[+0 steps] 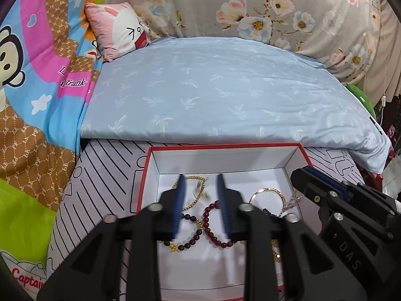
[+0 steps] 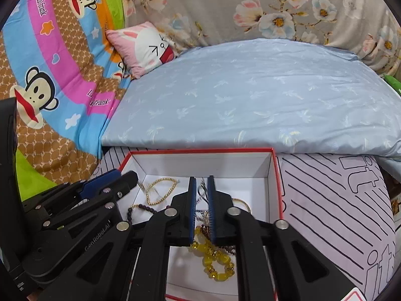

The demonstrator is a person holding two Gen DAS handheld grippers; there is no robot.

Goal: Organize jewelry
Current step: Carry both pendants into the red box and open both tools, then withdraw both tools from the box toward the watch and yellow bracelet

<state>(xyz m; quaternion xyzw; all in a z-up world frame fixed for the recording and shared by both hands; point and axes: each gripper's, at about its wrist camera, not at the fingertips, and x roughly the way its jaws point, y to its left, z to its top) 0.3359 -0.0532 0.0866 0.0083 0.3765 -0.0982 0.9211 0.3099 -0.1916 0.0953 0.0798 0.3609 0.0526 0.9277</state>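
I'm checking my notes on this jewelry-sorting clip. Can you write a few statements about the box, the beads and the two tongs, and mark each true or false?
1. The box has a red rim and a white inside. True.
2. The yellow bead bracelet lies on the blue quilt. False: it lies in the box, below the right tongs.
3. The left tongs stand open above the box. True.
4. The dark red bead bracelet is clamped in the left tongs. False: it lies loose on the box floor.
5. A pink rabbit cushion sits beyond the blue quilt. True.
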